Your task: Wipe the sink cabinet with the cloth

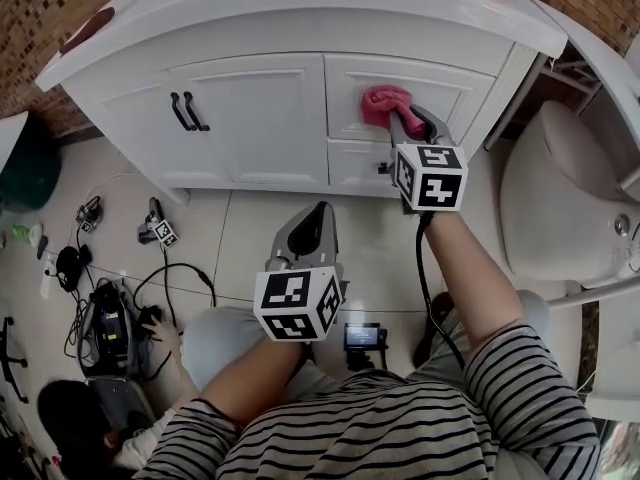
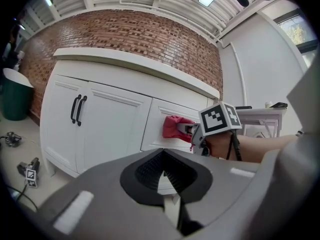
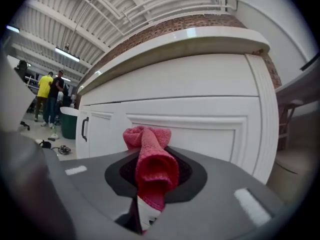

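Note:
A white sink cabinet [image 1: 260,118] stands against a brick wall, with two doors and drawer fronts. My right gripper [image 1: 408,123] is shut on a pink cloth [image 1: 383,104] and presses it against the upper right drawer front [image 1: 440,93]. In the right gripper view the cloth [image 3: 151,159] runs between the jaws and bunches up at the drawer panel [image 3: 210,129]. My left gripper [image 1: 310,230] hangs lower, away from the cabinet over the floor, shut and with nothing in it. The left gripper view shows the cloth [image 2: 174,126] on the drawer beside the right gripper [image 2: 192,130].
Black handles [image 1: 186,111] sit on the left cabinet door. A toilet [image 1: 560,193] stands to the right. Cables and devices [image 1: 110,313] lie on the tiled floor at the left, near a green bin [image 2: 15,96]. People stand far off [image 3: 50,96].

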### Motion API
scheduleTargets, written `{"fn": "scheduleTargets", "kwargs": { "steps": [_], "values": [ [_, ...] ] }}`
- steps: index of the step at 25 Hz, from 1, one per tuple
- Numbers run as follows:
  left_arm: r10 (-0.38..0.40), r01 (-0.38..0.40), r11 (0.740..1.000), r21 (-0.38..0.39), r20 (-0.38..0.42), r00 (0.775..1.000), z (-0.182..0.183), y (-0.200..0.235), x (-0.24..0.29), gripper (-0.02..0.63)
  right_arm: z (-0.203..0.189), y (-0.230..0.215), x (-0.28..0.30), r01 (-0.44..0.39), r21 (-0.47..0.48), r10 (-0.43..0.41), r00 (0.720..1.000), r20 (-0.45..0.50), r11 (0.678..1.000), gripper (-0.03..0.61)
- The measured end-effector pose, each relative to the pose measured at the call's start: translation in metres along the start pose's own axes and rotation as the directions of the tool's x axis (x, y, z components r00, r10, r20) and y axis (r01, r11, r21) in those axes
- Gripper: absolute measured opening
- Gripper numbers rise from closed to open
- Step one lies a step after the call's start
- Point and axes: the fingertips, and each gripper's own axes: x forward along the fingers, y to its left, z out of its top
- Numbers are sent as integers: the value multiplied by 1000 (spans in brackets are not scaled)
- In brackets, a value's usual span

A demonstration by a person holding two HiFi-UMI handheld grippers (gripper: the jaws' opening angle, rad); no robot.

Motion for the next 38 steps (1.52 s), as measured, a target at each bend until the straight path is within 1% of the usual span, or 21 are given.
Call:
{"fn": "scheduleTargets", "kwargs": {
  "steps": [4, 6, 12, 14, 16, 17, 19, 20, 21, 22, 24, 25, 27, 28, 29, 31, 33, 35, 38],
  "values": [
    [-7, 8, 1000, 21, -12, 1000, -4, -5, 2, 0, -2, -23, -11, 4, -3, -4, 1000, 19, 1000, 84],
    [-7, 8, 999, 32, -22, 1000, -7, -7, 3, 0, -3, -34, -15, 22, -2, -22, 1000, 22, 1000, 84],
    [-3, 4, 999, 40, -36, 999, -12, -7, 5, 0, -11, -77, -18, 110, 12, -110, 994, 3, 994, 84],
    [-5, 6, 999, 35, -33, 999, -10, -8, 4, 0, -19, -98, -30, 157, 38, -156, 988, -13, 987, 83],
    [-7, 8, 1000, 25, -26, 1000, -7, -7, 3, 0, -27, -123, -48, 217, 67, -215, 976, -28, 974, 89],
    [-9, 10, 1000, 17, -22, 1000, -5, -7, 3, 0, -30, -137, -59, 263, 84, -261, 965, -35, 961, 84],
    [-16, 16, 1000, -7, -12, 1000, -1, -7, 1, 0, -33, -160, -81, 348, 151, -346, 937, -40, 925, 81],
    [-21, 20, 1000, -21, -6, 1000, 2, -7, -1, 0, -34, -161, -89, 358, 181, -358, 933, -36, 916, 81],
    [-26, 26, 999, -33, 0, 1000, 5, -7, -2, 0, -34, -152, -91, 338, 194, -340, 940, -28, 921, 80],
    [-30, 30, 999, -42, 8, 1000, 7, -6, -3, 0, -34, -131, -87, 289, 192, -291, 957, -18, 938, 80],
    [-35, 36, 998, -55, 20, 999, 11, -6, -3, 0, -37, -68, -63, 131, 168, -133, 991, -3, 977, 80],
    [-35, 37, 998, -60, 23, 999, 12, -5, -2, 0, -41, -31, -47, 45, 151, -45, 999, -2, 987, 80],
    [-32, 34, 997, -65, 20, 999, 10, -4, -1, 0, -50, 36, -10, -97, 107, 99, 995, -14, 990, 81],
    [-29, 30, 998, -64, 16, 999, 9, -3, 0, 0, -55, 63, 7, -143, 82, 146, 989, -26, 986, 81],
    [-23, 24, 998, -62, 12, 1000, 7, -1, 1, 0, -60, 83, 24, -170, 59, 173, 984, -42, 984, 81],
    [-9, 9, 998, -63, 6, 1000, 6, 5, 1, 0, -70, 100, 49, -176, 15, 176, 981, -77, 984, 81],
    [-1, 1, 997, -72, 2, 1000, 5, 10, 1, 0, -78, 88, 58, -140, -14, 138, 986, -96, 990, 81],
    [-7, 7, 996, -85, -2, 1000, 5, 11, 1, 0, -84, 55, 50, -85, -15, 83, 992, -93, 996, 81],
    [-26, 26, 994, -107, -1, 1000, 6, 10, 0, 0, -91, -12, 21, 35, 32, -33, 997, -68, 999, 84]
  ]
}}
